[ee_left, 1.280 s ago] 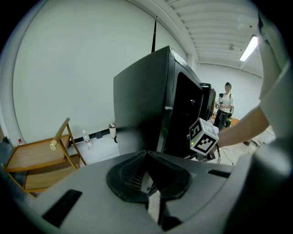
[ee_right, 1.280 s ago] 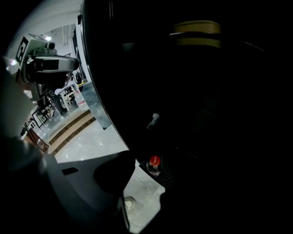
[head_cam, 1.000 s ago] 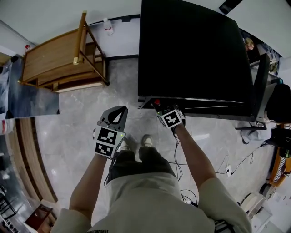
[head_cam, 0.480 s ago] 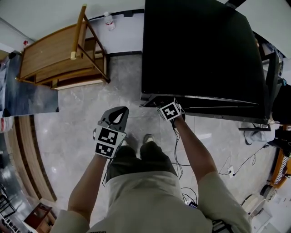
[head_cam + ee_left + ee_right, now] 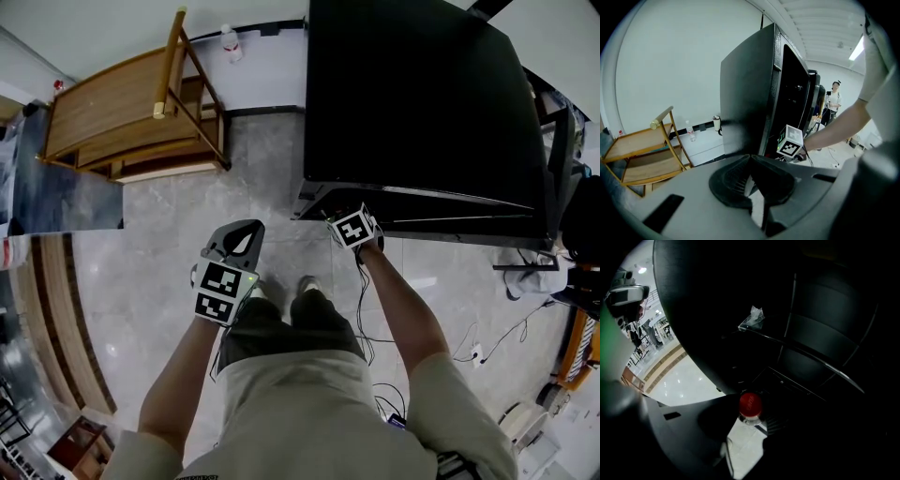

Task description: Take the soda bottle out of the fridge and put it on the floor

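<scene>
The soda bottle (image 5: 750, 405) shows only in the right gripper view, as a red cap on a clear neck low inside the dark fridge (image 5: 422, 94). My right gripper (image 5: 750, 417) reaches in at the fridge's lower front edge (image 5: 341, 218). Its jaws are closing with the bottle's neck between them, and I see no firm press of the pads. My left gripper (image 5: 242, 228) hangs over the grey floor, left of the fridge. Its jaws (image 5: 750, 157) meet at the tips with nothing in them. In the left gripper view the right gripper's marker cube (image 5: 790, 143) sits at the fridge opening.
A wooden shelf rack (image 5: 122, 131) stands by the wall at the left, with a small water bottle (image 5: 230, 42) on the floor behind it. Cables (image 5: 478, 347) trail on the floor at the right. A crumpled clear bag (image 5: 752, 318) lies on a fridge shelf. A person (image 5: 833, 101) stands beyond the fridge.
My right gripper has pushed a little further in under the fridge's front edge. The left gripper has stayed where it was.
</scene>
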Tool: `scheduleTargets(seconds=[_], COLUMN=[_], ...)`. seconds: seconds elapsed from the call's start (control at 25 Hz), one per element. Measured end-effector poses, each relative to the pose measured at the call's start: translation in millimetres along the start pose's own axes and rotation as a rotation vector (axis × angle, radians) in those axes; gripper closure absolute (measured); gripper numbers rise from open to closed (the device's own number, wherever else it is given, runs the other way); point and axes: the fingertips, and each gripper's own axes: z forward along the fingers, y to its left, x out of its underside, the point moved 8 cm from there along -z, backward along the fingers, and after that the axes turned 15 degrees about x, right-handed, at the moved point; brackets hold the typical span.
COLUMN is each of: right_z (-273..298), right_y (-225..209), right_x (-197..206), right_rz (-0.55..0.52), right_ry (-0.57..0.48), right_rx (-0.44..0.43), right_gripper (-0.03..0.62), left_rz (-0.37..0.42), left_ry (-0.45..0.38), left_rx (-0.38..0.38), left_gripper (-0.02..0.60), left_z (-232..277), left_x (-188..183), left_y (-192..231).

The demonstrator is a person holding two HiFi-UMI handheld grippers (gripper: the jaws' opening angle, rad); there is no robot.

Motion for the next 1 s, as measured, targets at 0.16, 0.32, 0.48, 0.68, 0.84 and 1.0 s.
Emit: scheduleTargets(seconds=[0.16, 0.32, 0.48, 0.68, 0.84, 1.0], right_z=[-19, -58, -103, -158, -206, -245], right_y=[2, 0, -3, -6, -7, -9], right_x=[1, -4, -15, -25, -36, -44], right_rz=[0.008, 0.008, 0.010, -0.008, -0.036, -0.064], right_ry=[-0.003, -0.008, -0.027, -0.061, -0.074, -0.077], right_rx=[0.000, 0.007, 0.010, 0.008, 0.013, 0.006], right_gripper=[0.465, 0.465, 0.465, 0.465, 0.466, 0.465], left_rz=[-0.024, -0.025, -0.003, 0.007, 0.013, 0.019], left_ry=[-0.024, -0.024, -0.020, -0.025, -0.018, -0.011], left_rx=[0.003, 0.002, 0.004, 0.005, 0.014, 0.017], left_gripper=[0.575, 0.575, 0.575, 0.575, 0.575, 0.574], left_z=[-14, -30, -47, -68, -84, -98], left_x=[-5, -11, -25, -43, -55, -65], left_y=[-1, -9, -18, -31, -43, -54])
